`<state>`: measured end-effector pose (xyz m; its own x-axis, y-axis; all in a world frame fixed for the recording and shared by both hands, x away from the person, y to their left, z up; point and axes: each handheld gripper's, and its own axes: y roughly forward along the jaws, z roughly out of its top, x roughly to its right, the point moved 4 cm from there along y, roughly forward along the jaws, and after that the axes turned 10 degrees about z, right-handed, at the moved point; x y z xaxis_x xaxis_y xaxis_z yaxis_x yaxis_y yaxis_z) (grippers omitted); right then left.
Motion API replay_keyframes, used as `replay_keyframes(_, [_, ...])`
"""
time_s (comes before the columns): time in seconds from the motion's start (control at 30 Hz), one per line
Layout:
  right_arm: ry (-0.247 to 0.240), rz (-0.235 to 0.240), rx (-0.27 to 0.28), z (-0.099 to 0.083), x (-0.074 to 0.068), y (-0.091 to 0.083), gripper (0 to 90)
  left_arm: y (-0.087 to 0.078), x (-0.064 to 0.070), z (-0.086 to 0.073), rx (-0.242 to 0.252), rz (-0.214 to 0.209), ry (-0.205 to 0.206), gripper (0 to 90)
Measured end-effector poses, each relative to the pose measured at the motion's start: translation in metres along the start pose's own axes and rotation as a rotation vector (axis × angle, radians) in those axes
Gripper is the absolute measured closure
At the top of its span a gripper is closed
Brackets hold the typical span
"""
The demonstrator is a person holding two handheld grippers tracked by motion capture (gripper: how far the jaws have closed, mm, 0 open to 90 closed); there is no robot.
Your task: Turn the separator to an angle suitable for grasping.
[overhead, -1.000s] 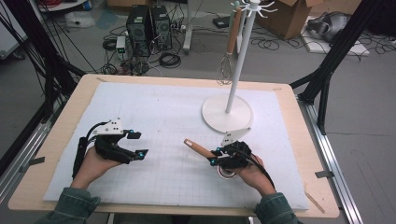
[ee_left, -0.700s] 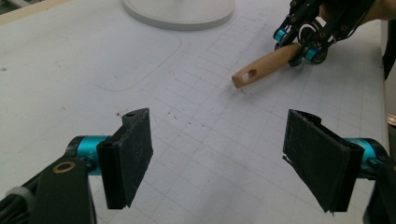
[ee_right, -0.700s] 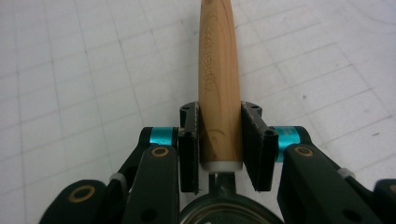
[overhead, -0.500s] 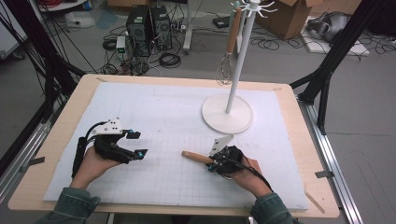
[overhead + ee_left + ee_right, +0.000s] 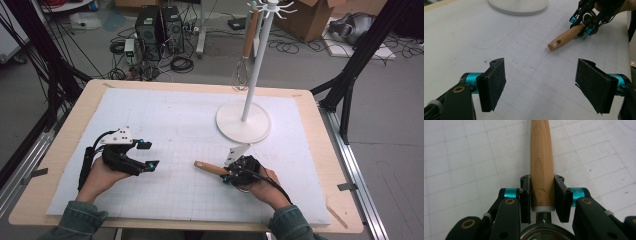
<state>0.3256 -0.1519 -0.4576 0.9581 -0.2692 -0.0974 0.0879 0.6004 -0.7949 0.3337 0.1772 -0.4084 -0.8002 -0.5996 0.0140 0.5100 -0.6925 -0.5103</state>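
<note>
While the right gripper (image 5: pixel 229 176) clamps the wooden handle (image 5: pixel 211 168) low on the mat (image 5: pixel 170 120), just in front of the stand (image 5: pixel 243 122), the left gripper (image 5: pixel 148 155) sits w/ jaws wide apart, gripping nothing, well left of the stand.

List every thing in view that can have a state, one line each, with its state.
Left gripper: jaws wide open, holding nothing, above the mat.
Right gripper: jaws shut on the wooden handle.
Wooden-handled utensil: gripped, low over the white mat.
Whisk: hanging from the stand.
Stand: upright on the mat.
</note>
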Motion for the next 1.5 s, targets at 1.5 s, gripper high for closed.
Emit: replay_keyframes(1.5, [0.001, 0.088, 0.492, 0.051, -0.028, -0.026, 70.7, 0.033, 0.047, 0.049, 0.082, -0.209, -0.006, 45.7])
